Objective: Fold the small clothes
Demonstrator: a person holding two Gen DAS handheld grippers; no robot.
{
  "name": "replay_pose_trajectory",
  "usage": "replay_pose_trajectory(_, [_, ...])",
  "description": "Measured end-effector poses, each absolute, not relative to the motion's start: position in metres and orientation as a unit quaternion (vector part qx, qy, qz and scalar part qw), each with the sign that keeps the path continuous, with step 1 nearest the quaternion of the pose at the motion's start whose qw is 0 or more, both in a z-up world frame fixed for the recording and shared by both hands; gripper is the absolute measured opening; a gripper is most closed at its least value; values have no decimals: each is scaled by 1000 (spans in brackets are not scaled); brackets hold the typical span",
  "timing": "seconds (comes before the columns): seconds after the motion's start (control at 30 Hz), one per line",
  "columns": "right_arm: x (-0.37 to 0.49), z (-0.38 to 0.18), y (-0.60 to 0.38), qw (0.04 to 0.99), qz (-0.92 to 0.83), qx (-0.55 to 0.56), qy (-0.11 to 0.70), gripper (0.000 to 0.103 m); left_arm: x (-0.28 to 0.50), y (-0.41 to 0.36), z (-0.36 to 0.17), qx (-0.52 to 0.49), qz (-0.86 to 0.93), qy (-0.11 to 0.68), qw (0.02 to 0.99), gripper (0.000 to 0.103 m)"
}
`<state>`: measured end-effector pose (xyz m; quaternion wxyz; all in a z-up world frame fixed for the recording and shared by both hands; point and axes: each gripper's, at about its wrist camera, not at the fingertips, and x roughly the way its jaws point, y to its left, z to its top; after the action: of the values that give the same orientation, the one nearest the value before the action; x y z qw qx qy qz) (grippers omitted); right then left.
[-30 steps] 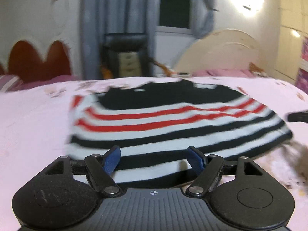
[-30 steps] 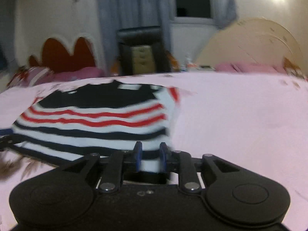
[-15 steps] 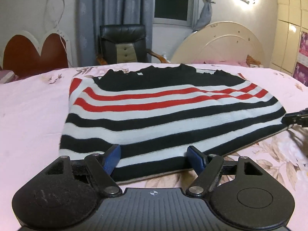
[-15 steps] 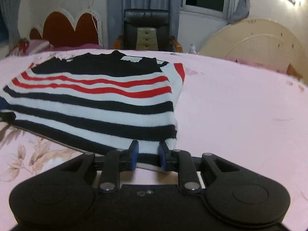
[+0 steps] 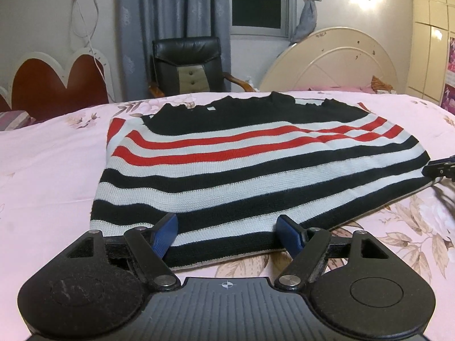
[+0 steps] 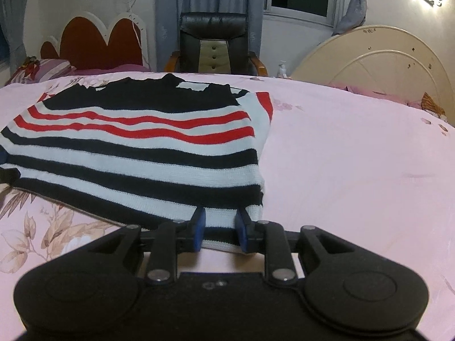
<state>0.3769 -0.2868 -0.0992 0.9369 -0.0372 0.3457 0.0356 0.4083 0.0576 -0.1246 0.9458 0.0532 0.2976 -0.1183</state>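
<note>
A knit sweater (image 5: 241, 164) with black, white and red stripes lies flat on the pink bed, neckline at the far side. My left gripper (image 5: 226, 220) is open wide over the near hem at the sweater's left corner, with the hem lying flat between its blue pads. My right gripper (image 6: 220, 214) stands at the sweater's (image 6: 142, 153) right hem corner, its jaws a narrow gap apart. The white stripe runs flat between its pads and is not pinched. Each gripper shows at the edge of the other's view: the right gripper (image 5: 439, 167) and the left gripper (image 6: 4, 167).
The pink floral bedsheet (image 6: 355, 156) spreads widely to the right of the sweater. Beyond the bed stand a black chair (image 5: 186, 62), a red heart-shaped headboard (image 5: 57, 85) and a cream rounded headboard (image 6: 384, 65). Grey curtains frame a dark window.
Both grippers have sunk a little toward the bed, and the blurred views have steadied. The sweater lies flat as before, and neither jaw gap has visibly changed.
</note>
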Motion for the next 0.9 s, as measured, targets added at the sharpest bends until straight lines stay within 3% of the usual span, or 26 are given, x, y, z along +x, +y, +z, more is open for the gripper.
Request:
replay_pose_trajectory(0.27, [382, -90, -286, 927, 38, -36, 371, 25, 403, 59, -109, 39, -100, 315, 943, 76])
replay_pose_trajectory(0.33, [371, -73, -289, 937, 37, -10, 348, 37, 383, 65, -96, 35, -77, 295, 952, 76])
replay_pose_trajectory(0.4, [350, -59, -291, 950, 41, -3, 308, 42, 366, 78, -90, -6, -69, 289, 955, 76])
replay_pose_trajectory(0.47, [336, -56, -292, 951, 58, 7, 304, 37, 355, 97, -93, -90, -66, 304, 946, 76])
replay_pose_trajectory(0.53, [327, -56, -289, 951, 73, 16, 301, 17, 351, 117, -108, -204, -60, 324, 922, 76])
replay_pose_trajectory(0.57, [325, -57, -287, 949, 77, 20, 306, 14, 352, 125, -118, -257, -54, 327, 908, 76])
replay_pose_trajectory(0.73, [331, -59, -275, 939, 98, 73, 322, 11, 360, 151, -148, -423, -16, 274, 864, 76])
replay_pose_trajectory(0.9, [352, -62, -260, 929, 110, 110, 335, 11, 391, 156, -155, -442, -12, 252, 861, 76])
